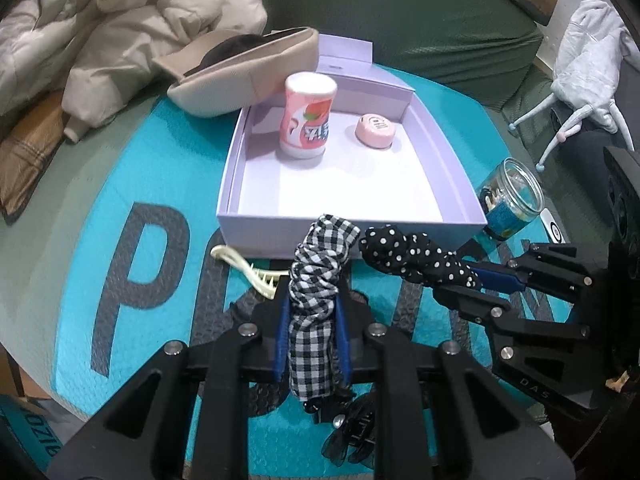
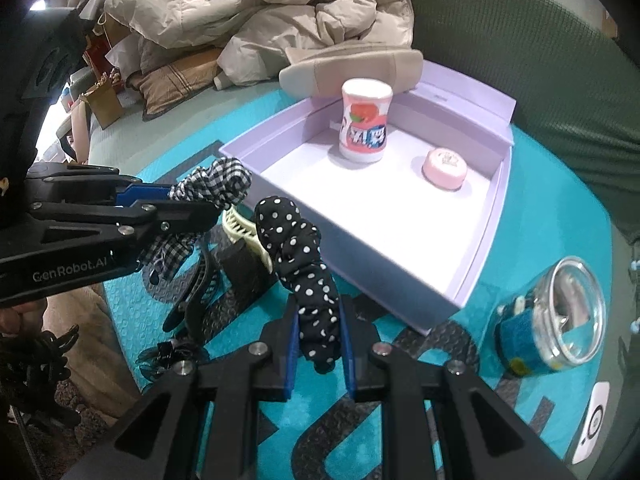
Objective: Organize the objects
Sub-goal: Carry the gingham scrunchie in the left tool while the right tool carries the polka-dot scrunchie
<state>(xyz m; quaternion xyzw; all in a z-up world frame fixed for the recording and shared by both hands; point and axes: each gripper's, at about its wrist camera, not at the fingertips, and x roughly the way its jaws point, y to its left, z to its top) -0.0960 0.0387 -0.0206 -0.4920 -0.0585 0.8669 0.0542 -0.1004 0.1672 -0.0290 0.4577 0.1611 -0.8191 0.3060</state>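
Note:
My left gripper [image 1: 312, 312] is shut on a black-and-white checked scrunchie [image 1: 316, 276], held just in front of the lilac box [image 1: 344, 226]. My right gripper [image 2: 318, 320] is shut on a black polka-dot scrunchie [image 2: 304, 264], also at the box's near edge. Each gripper shows in the other view: the right one [image 1: 476, 276] with the dotted scrunchie [image 1: 416, 258], the left one [image 2: 168, 200] with the checked scrunchie [image 2: 216, 182]. Inside the box [image 2: 400, 272] stand a pink-and-white canister [image 1: 308, 116] [image 2: 365, 122] and a small pink round case [image 1: 375, 130] [image 2: 445, 168].
A cream hair claw [image 1: 256, 270] [image 2: 244, 232] and black hair clips [image 2: 196, 292] lie on the teal mat [image 1: 168, 184] in front of the box. A glass jar [image 1: 512, 200] [image 2: 556, 320] lies on its side to the right. A beige shoe [image 1: 244, 76] leans on the box's far corner, with a beige coat [image 2: 256, 0] behind it.

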